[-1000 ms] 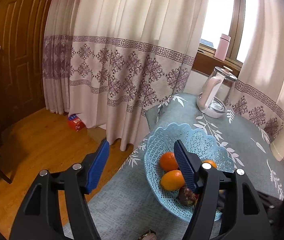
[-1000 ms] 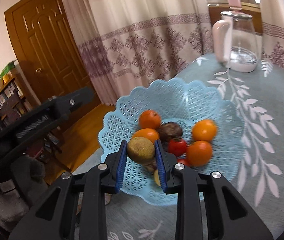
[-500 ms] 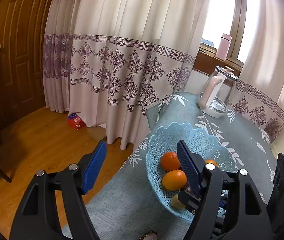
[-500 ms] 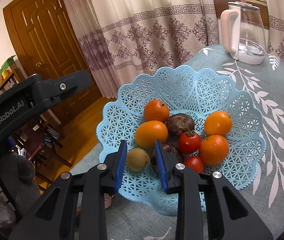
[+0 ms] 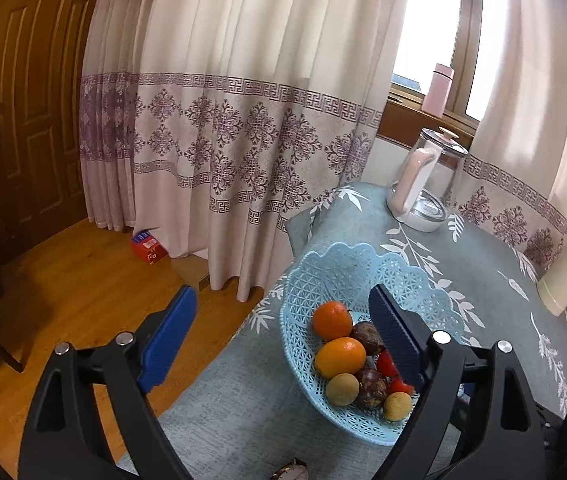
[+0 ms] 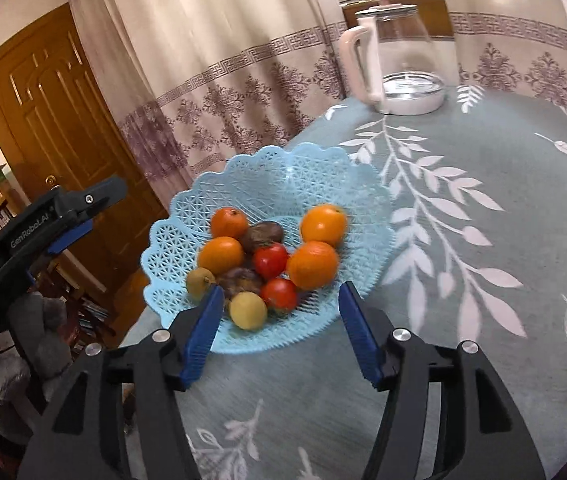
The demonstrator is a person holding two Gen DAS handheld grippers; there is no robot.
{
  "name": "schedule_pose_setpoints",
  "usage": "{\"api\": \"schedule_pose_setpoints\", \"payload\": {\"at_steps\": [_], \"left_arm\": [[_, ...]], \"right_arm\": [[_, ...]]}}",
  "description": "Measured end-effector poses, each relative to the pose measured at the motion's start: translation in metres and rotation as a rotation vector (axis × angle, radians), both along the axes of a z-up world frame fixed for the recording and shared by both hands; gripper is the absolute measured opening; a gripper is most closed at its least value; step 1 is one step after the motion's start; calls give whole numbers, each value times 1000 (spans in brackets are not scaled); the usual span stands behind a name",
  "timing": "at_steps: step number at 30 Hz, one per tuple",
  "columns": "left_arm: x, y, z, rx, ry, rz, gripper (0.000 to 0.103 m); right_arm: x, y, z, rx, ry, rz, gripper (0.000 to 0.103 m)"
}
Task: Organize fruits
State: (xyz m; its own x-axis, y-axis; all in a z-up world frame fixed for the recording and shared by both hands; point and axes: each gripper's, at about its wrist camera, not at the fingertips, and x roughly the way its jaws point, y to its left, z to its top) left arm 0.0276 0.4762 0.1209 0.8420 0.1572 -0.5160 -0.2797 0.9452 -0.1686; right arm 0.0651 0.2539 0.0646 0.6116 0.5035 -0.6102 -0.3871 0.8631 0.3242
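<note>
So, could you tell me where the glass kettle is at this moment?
The glass kettle stands at the table's far end by the curtain in the right wrist view, well beyond the blue fruit basket and apart from it.

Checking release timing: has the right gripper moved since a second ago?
Yes. The right gripper has opened and pulled back: it was shut on a fruit over the blue basket and now stands empty before its near rim.

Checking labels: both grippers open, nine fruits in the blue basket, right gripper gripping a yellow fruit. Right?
One thing is off: the right gripper holds nothing. In the right wrist view its fingers stand apart, and the yellow fruit lies in the blue basket between and beyond them. Both grippers, left gripper included, are open, and nine fruits is correct.
</note>
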Motion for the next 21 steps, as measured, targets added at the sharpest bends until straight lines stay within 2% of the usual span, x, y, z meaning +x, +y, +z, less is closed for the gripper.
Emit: {"api": "schedule_pose_setpoints", "payload": {"at_steps": [2, 7, 12, 21], "left_arm": [[0, -5, 1, 10, 0, -13, 91], [-7, -15, 5, 62, -10, -21, 96], [-13, -21, 2, 99, 7, -33, 97], [-18, -28, -6, 133, 54, -27, 100]], "right_arm": [[-5, -4, 4, -24, -28, -21, 71], [-17, -10, 10, -54, -65, -31, 79], [-23, -15, 12, -57, -64, -40, 88], [-32, -17, 14, -92, -90, -56, 89]]}}
